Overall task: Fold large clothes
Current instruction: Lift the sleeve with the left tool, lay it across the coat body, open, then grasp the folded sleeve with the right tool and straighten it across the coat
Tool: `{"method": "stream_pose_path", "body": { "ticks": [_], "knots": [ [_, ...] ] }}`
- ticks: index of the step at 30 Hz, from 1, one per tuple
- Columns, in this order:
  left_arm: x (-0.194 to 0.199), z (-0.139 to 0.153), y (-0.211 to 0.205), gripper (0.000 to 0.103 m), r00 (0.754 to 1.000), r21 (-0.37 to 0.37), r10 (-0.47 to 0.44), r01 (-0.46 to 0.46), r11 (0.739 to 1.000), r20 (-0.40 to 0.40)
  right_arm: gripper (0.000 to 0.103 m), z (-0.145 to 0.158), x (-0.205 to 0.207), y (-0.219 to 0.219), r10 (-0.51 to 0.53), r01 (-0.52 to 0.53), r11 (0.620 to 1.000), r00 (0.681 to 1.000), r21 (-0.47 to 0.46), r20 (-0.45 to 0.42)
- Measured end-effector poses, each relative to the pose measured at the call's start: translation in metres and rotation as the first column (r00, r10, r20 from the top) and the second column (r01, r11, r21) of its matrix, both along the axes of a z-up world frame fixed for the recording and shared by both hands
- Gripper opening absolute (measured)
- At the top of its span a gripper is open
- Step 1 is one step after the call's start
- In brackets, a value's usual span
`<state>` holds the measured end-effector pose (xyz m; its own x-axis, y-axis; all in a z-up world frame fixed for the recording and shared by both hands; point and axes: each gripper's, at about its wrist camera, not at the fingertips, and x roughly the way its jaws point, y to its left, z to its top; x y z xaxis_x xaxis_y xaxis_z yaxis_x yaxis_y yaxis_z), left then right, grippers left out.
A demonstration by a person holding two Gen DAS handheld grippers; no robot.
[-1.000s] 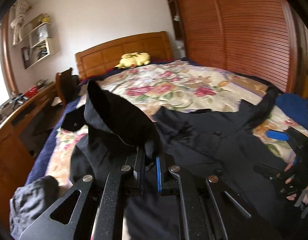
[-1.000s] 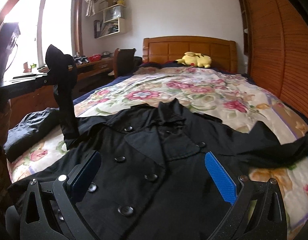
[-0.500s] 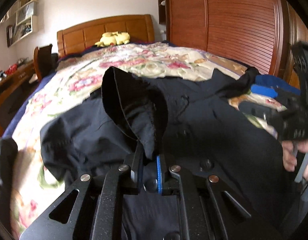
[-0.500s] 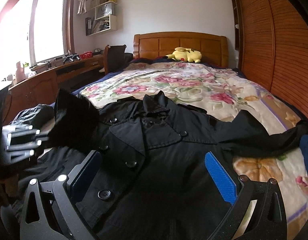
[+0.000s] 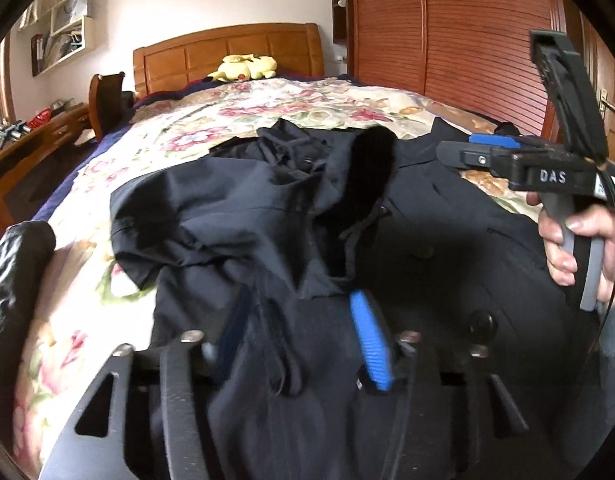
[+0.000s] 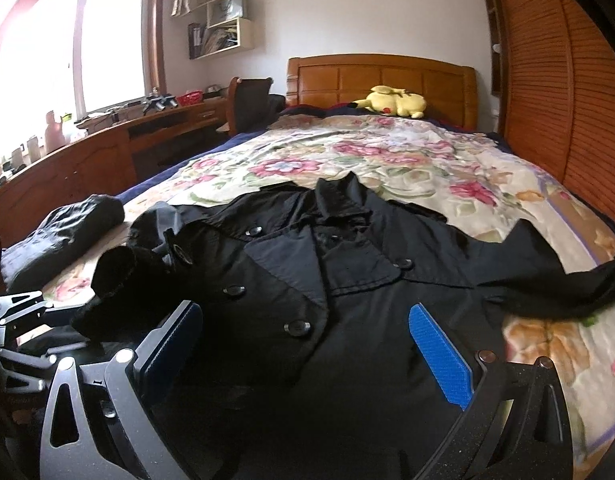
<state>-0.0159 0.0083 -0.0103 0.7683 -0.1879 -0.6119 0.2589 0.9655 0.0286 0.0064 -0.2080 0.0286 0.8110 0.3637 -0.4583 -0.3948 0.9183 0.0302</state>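
Off to the far left of the left tool a rolled dark bundle of cloth lies at the edge of the floral-quilted bed. The left tool stands with its blue-padded fingers parted, and the fabric lying between them is pinched by neither. Just ahead of it the large black double-breasted coat is spread on the quilt, its left sleeve folded in across the chest, the cuff standing up in a dark loop. To its right a bare hand holds the handle of the other tool.

From the right wrist view, the same bundle lies left of the right tool, with the sleeve cuff nearer in. The right tool hovers wide apart above the coat's buttoned front, holding nothing. The right sleeve trails out flat beyond its right finger. Far ahead a yellow plush toy rests against the wooden headboard.
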Motion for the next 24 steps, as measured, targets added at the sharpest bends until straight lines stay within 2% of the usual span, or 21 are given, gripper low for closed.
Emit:
{"method": "stream_pose_path", "body": {
  "ticks": [2, 3, 7, 13, 24],
  "knots": [
    [-0.007, 0.001, 0.005, 0.077, 1.0, -0.001, 0.003, -0.003, 1.0, 0.014, 0.103, 0.0, 0.001, 0.001, 0.014, -0.014, 1.0, 1.0, 0.007, -0.004],
    [-0.01, 0.001, 0.007, 0.078, 1.0, -0.001, 0.005, -0.005, 1.0, 0.021, 0.103, 0.001, 0.001, 0.001, 0.018, -0.018, 1.0, 1.0, 0.009, -0.005],
    [-0.021, 0.003, 0.016, 0.078, 0.999, -0.005, 0.023, -0.023, 1.0, 0.04, 0.103, 0.002, 0.001, -0.001, 0.041, -0.041, 0.999, 0.999, 0.029, -0.007],
    [-0.027, 0.003, 0.031, 0.078, 0.996, -0.018, 0.07, -0.069, 0.997, 0.062, 0.103, -0.006, 0.003, 0.004, 0.075, -0.075, 0.997, 0.997, 0.003, -0.022],
    [-0.034, 0.001, 0.037, 0.078, 0.992, -0.044, 0.101, -0.098, 0.994, 0.071, 0.091, -0.026, 0.033, 0.026, 0.169, -0.173, 0.985, 0.975, -0.018, -0.146]
  ]
}}
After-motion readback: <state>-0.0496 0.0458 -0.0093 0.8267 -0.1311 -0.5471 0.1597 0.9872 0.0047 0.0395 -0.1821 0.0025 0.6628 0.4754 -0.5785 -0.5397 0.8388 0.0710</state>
